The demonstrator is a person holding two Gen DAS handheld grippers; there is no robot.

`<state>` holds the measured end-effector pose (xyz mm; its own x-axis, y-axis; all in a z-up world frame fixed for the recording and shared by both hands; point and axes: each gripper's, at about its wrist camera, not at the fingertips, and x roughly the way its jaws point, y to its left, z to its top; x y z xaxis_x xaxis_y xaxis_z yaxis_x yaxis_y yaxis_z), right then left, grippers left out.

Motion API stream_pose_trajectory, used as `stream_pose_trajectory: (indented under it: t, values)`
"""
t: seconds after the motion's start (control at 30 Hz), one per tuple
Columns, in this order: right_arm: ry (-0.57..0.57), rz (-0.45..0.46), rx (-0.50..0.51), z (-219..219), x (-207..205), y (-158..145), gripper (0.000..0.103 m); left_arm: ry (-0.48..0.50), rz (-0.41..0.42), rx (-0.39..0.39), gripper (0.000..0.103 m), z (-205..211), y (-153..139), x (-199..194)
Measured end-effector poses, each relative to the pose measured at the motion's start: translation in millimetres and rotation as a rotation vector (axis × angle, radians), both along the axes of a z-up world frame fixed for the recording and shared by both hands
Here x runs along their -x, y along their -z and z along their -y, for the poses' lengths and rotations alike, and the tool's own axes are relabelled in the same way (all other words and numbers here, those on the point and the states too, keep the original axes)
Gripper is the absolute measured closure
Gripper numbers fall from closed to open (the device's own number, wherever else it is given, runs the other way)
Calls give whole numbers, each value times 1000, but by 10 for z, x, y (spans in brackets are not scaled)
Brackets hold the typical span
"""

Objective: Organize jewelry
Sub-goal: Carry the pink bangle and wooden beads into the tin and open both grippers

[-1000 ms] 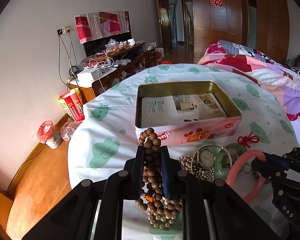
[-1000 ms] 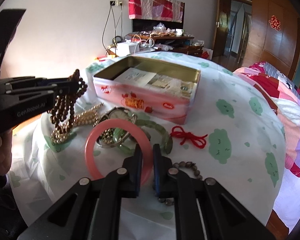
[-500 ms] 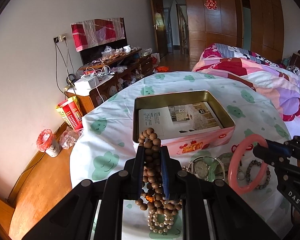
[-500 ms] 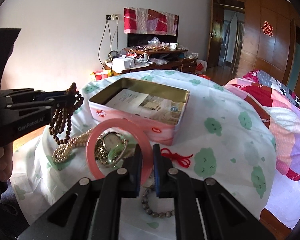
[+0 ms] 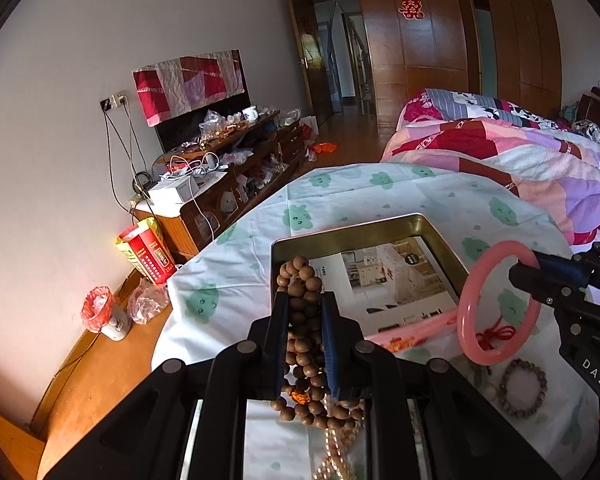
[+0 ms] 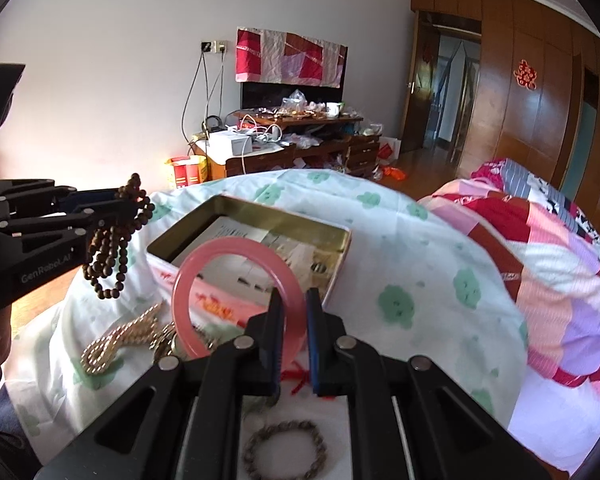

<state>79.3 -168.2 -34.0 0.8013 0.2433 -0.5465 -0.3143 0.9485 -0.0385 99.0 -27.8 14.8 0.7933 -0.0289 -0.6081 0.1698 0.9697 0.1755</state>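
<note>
We hold the left hand-held gripper (image 5: 304,300) clamped on a string of brown wooden beads (image 5: 300,280), lifted above the near left corner of the open tin (image 5: 444,240). The strand's loops bunch between the blue pads and dangle below them, where our own gripper body cuts them off; from the right wrist camera the beads (image 6: 112,248) hang free in the air to the left of the tin (image 6: 340,256).

Our right hand-held gripper (image 6: 294,300) is closed on the rim of a pink bangle (image 6: 204,264), held upright over the tin's near wall. Its lower arc is hidden behind the fingers.

The tin sits on the table (image 6: 420,240) under a cloud-print cloth, and a printed paper (image 5: 396,272) lines its floor. In front of the tin lie a pearl strand (image 6: 116,336), a red cord knot (image 5: 496,330) partly covered by the bangle (image 5: 496,300), and a small beaded bracelet (image 6: 284,446). More pieces sit behind the bangle in front of the tin, too blocked for us to make out. We see the right gripper (image 5: 528,268) only partly in the left view.
</note>
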Motion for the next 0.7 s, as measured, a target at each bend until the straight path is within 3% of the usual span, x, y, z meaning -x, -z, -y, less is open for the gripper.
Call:
stream_pose_trajectory:
  t: [0.7]
  values:
    - [49, -45, 38, -103, -787, 67, 91, -18, -85, -42, 87, 149, 165, -839]
